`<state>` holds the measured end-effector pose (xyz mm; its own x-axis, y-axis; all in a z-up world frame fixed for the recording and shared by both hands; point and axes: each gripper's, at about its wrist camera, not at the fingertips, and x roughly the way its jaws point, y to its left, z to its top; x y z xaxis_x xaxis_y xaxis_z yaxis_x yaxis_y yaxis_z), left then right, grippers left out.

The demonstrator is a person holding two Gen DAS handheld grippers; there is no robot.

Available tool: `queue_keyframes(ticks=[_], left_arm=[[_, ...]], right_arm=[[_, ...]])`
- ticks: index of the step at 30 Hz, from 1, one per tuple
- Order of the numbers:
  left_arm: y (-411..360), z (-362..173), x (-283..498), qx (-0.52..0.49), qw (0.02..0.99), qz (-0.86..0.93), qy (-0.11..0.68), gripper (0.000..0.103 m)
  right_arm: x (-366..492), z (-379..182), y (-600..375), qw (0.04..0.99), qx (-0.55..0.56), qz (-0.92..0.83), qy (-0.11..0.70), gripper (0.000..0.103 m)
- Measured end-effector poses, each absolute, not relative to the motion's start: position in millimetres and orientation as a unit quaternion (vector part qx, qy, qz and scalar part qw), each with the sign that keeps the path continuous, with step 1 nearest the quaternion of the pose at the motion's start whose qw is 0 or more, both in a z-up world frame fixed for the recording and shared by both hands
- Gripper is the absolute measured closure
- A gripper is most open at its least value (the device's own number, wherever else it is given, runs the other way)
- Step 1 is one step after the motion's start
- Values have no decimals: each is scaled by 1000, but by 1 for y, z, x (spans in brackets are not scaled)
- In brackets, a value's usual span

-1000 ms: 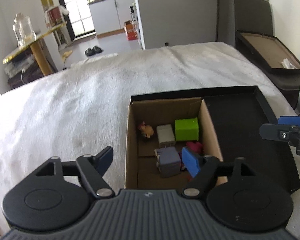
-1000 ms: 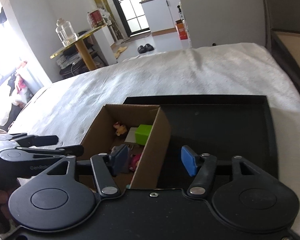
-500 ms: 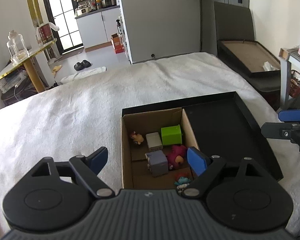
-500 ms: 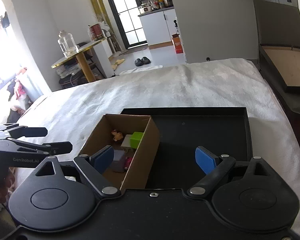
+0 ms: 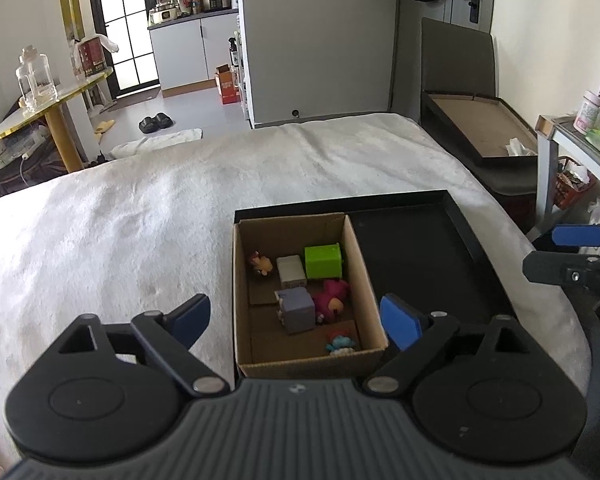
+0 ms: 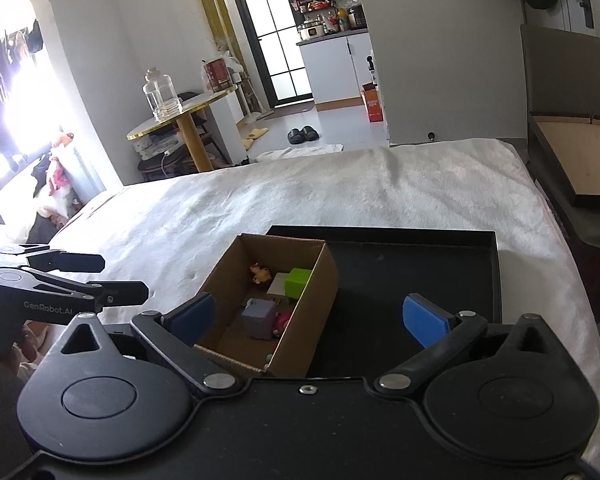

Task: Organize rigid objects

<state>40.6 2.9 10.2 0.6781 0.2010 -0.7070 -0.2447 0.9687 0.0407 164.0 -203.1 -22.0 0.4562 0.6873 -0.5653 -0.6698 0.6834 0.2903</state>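
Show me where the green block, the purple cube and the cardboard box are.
green block (image 5: 323,261): left wrist view, on its front face.
purple cube (image 5: 298,307): left wrist view, on its top face.
cardboard box (image 5: 314,363): left wrist view, on its near wall.

A big blanket (image 5: 148,216) is spread out in front of me. A flat tray (image 5: 456,248) lies on it. An open box (image 5: 360,264) sits in the left part of the tray, and the right part of the tray is bare. Small things sit inside the box. At the back are a little toy (image 5: 260,263), a small block (image 5: 291,270) and a bigger block (image 5: 323,260), left to right. Nearer to me are a cube (image 5: 296,309) and a soft toy (image 5: 332,299) just to its right, touching it. Closest to me, in the right corner, lies one more small toy (image 5: 340,343). Behind the blanket, to the left, a round table (image 6: 180,114) stands with a jar (image 6: 161,94) on it. Another tray (image 5: 484,132) lies off to the right of the blanket.
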Motion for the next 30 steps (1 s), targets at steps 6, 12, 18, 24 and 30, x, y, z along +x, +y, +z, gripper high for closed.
queue_keyframes(ticks=[6, 12, 18, 24, 30], left_arm=[[7, 12, 28, -41, 915, 131, 380, 8], [10, 11, 16, -55, 914, 126, 382, 7], [7, 11, 8, -55, 915, 122, 381, 7], [6, 11, 0, -62, 914, 121, 383, 7], [8, 8, -6, -77, 911, 121, 388, 7]], right_arm=[[155, -24, -210, 852, 15, 390, 348, 0], [148, -24, -218, 851, 19, 390, 350, 0], [141, -20, -225, 851, 14, 398, 342, 0], [135, -18, -227, 847, 6, 407, 343, 0], [129, -17, -226, 841, 1, 413, 349, 0]])
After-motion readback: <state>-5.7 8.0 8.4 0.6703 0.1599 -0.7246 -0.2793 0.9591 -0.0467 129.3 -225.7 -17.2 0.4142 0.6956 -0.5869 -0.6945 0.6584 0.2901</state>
